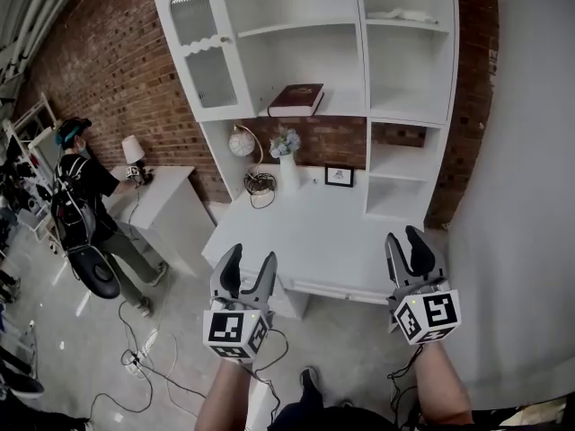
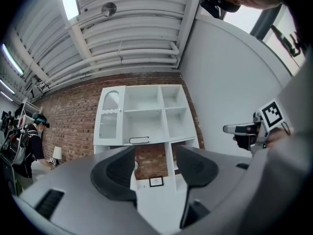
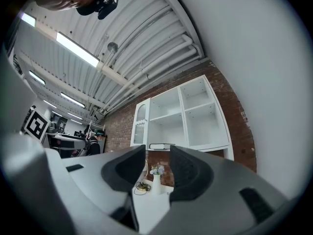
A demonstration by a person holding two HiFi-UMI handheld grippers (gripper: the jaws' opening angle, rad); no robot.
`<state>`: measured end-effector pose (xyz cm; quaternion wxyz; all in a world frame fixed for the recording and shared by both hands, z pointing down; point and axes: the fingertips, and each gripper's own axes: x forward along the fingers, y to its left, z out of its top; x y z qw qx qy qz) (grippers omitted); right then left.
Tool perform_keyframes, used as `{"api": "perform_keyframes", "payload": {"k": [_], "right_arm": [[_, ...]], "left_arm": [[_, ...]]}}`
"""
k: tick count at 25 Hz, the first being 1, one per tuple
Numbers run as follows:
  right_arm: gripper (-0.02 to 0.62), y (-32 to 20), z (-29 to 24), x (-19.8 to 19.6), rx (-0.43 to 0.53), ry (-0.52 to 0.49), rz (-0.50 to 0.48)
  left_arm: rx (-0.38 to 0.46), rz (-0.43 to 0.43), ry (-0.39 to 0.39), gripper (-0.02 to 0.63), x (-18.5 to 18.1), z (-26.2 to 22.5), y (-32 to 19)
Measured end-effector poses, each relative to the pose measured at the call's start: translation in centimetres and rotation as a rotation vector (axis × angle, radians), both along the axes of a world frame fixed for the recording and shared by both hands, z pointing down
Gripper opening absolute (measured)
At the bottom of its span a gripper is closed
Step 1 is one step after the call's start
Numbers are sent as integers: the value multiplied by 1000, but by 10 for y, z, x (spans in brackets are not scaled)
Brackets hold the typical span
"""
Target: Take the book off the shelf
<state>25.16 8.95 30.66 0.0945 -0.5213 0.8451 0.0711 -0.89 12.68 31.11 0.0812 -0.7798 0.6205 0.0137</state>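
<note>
A dark red book (image 1: 295, 99) lies flat on the middle shelf of a white shelf unit (image 1: 409, 106) against the brick wall. It also shows as a thin slab in the left gripper view (image 2: 139, 140) and in the right gripper view (image 3: 161, 146). My left gripper (image 1: 252, 257) hangs low in front of the desk, far short of the book, with its jaws apart and nothing between them (image 2: 155, 165). To its right, my right gripper (image 1: 403, 236) is at about the same distance, also open and empty (image 3: 157, 166).
A white desk (image 1: 314, 232) under the shelves carries a vase of flowers (image 1: 287, 164), a small picture frame (image 1: 339, 176), a round lamp (image 1: 241, 142) and a coil of cable (image 1: 260, 184). A person (image 1: 85, 205) stands at far left by a side table (image 1: 166, 196). A grey wall (image 1: 530, 196) is at right.
</note>
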Motion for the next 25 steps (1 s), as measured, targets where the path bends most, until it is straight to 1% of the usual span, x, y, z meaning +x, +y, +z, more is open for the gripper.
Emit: {"api": "perform_keyframes", "payload": {"k": [4,7,15,20,25], "right_arm": [[147,-24,3,-2,-12,24,30],[144,-50,5,-12,-22,25,45],[144,-125,9,-64,-43,48,57],[143,-158,13,-96,-67,64,65],[143,-174,18,-119,-71,88,78]], "left_arm": [[-9,32,23,256,-3,6,-34],[-8,47,29,256,-13,9,-63],[-30,50,75,256,-71,18,-143],[-41,55,91,256,-103,23,-175],[-37,50,92,256,-132,29,-195]]}}
